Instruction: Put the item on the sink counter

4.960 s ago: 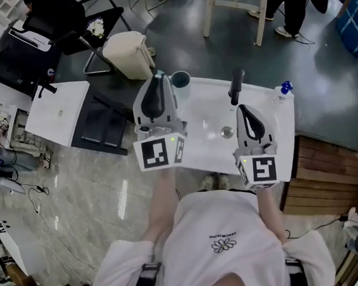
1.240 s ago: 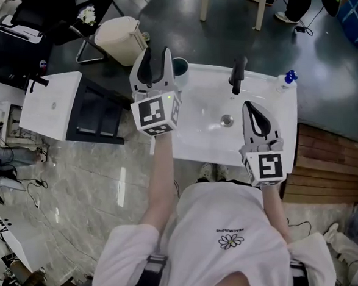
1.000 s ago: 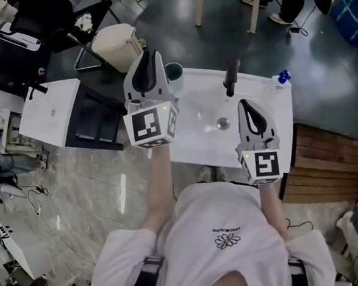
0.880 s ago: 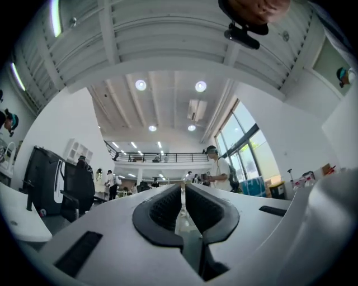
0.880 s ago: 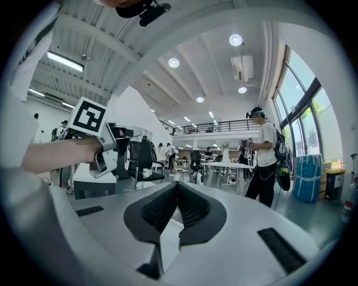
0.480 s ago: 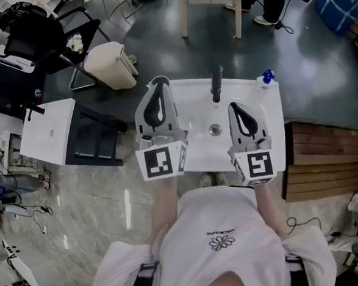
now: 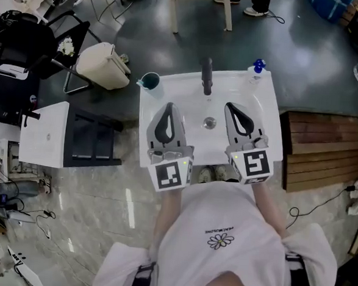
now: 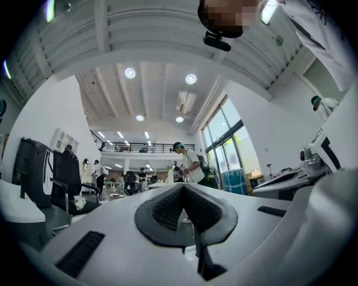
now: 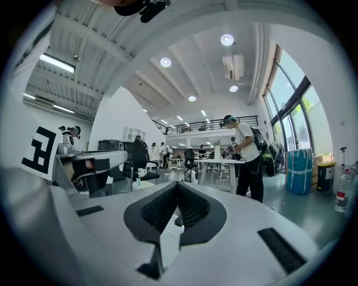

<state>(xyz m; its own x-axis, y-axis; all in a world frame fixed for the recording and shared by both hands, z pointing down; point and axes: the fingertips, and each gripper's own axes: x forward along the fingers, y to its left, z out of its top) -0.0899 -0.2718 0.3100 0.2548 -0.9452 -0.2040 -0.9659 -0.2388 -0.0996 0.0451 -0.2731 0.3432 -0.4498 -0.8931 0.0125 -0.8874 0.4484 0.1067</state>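
Though glossy, rectangular white sink counter.

A black chair stands just beside the beige bin, a white cabinet near it, a wooden platform well apart.

I count two grippers in all, the left gripper and the right gripper; one sink counter; one faucet; one drain; one cup; one blue-capped bottle; one bin; one black chair.
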